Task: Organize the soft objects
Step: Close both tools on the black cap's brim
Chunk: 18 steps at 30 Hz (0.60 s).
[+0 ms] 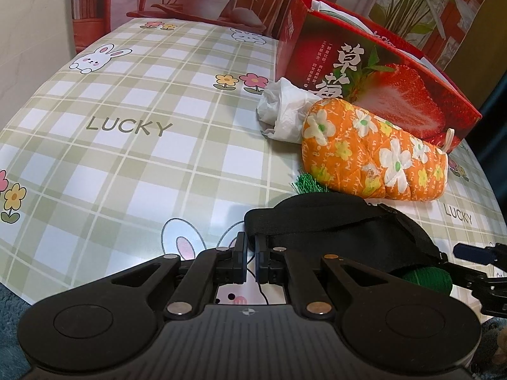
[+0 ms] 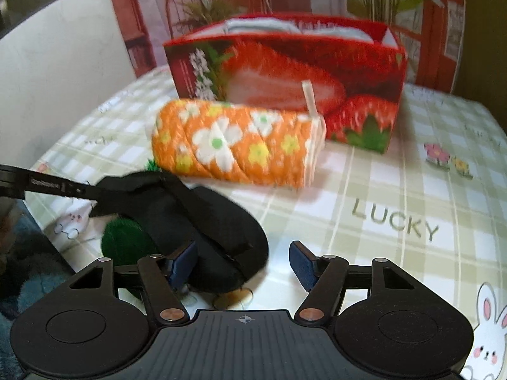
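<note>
Now the left gripper (image 1: 250, 261) has its jaws pressed together on the near end of the black eye mask (image 1: 332, 224), pinching a fold of strap or fabric at the table's front edge. Over at three o'clock in that view the right gripper (image 2: 244, 262) comes in with jaws spread, the mask's rounded end between them; whether the pads touch it I cannot tell, the picture is blurred.

Good technique, I'd say, means bringing the right jaws onto the thick padded end rather than the loose strap, then lifting both ends together so the mask does not sag and drag.

Watch the neighbours. A green fuzzy thing (image 2: 122, 243) sits tucked under the mask at nine o'clock from the right gripper and could ride along. At twelve o'clock lies the orange flowered pouch (image 2: 234, 145), just beside the mask, with the red strawberry bag (image 2: 285, 76) standing open behind it, likely the destination. A crumpled white plastic bag (image 1: 282, 110) rests against the pouch's far end. That pouch blocks a straight path to the bag, so go over it.
</note>
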Tool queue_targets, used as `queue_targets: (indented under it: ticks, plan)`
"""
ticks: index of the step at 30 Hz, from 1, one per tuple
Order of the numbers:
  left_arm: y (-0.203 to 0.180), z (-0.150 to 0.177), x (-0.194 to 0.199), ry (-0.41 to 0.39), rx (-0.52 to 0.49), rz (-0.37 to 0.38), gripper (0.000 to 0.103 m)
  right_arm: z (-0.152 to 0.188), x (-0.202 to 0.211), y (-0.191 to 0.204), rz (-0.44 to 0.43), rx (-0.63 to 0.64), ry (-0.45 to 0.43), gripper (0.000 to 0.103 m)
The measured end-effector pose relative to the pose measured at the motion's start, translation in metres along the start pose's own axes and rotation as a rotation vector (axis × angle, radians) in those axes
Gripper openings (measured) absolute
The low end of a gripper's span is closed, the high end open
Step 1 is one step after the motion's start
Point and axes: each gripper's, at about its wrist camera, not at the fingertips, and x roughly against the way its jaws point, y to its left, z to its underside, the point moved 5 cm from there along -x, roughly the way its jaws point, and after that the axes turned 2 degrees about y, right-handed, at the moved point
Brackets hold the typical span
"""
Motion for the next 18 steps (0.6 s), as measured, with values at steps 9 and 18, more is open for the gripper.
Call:
queue_targets:
  ticks: [9, 18]
  plan:
    - [-0.004, 0.001, 0.000, -0.008, -0.037, -0.006, 0.012, 0.005, -0.012, -0.008, 0.049, -0.005, -0.010, 0.040]
    - [-0.016, 0.003, 0.001, -0.015, -0.099, 0.041, 0.043, 0.002, -0.014, -0.013, 0.094, 0.022, -0.071, 0.026]
